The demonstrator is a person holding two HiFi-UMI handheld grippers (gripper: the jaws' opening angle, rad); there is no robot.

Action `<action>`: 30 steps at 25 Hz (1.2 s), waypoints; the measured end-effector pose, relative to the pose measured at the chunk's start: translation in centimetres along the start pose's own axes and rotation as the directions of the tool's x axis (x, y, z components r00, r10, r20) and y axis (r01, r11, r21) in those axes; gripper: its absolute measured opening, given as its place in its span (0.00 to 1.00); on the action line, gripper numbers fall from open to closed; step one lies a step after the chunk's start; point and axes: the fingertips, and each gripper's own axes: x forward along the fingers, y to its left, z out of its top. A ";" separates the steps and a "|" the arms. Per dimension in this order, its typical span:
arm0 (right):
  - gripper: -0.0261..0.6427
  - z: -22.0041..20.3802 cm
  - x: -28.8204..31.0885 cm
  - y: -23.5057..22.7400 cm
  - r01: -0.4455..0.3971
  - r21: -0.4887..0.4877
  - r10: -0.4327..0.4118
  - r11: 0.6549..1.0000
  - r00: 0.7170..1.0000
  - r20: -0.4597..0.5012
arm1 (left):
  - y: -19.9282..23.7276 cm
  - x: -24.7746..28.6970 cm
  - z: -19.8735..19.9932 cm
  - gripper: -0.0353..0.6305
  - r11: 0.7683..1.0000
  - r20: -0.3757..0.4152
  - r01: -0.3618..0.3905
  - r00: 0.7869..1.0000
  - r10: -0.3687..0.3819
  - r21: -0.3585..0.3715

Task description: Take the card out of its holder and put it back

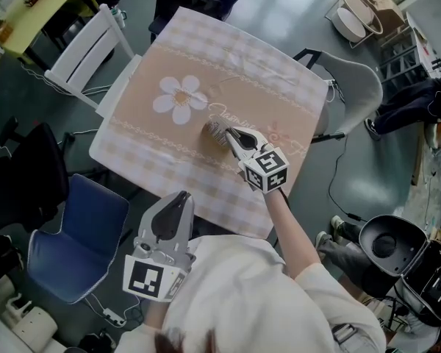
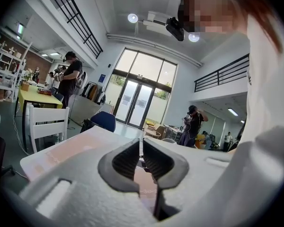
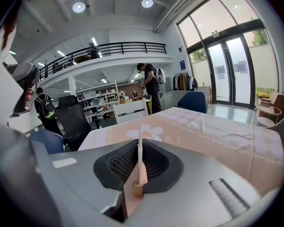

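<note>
white card (image 3: pixel 140 126) stands edge-on, clamped between the right tongs (image 3: pixel 139 148).

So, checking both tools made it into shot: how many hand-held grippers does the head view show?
2. The left hand-held gripper is at the tablecloth's near edge, jaws together, empty. The right hand-held gripper is over its middle, shut on the card.

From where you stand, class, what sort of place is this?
Likely an open-plan workshop or office hall: a railed mezzanine, tall glass doors and a black office chair.
</note>
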 end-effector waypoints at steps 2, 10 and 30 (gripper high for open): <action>0.06 0.0 0.0 -0.1 -0.003 0.004 0.003 1.000 1.000 0.002 | 0.0 0.1 0.1 0.09 1.000 0.000 -0.004 1.000 0.004 0.000; 0.12 0.5 -0.3 0.0 -0.013 0.013 0.013 1.000 1.000 0.023 | -0.3 0.3 0.0 0.09 1.000 0.000 -0.013 1.000 0.013 -0.002; 0.04 11.1 -12.5 4.1 -0.076 -0.042 0.086 0.996 0.927 0.364 | -3.1 -3.0 0.9 0.09 0.991 0.048 -0.120 0.992 0.118 0.050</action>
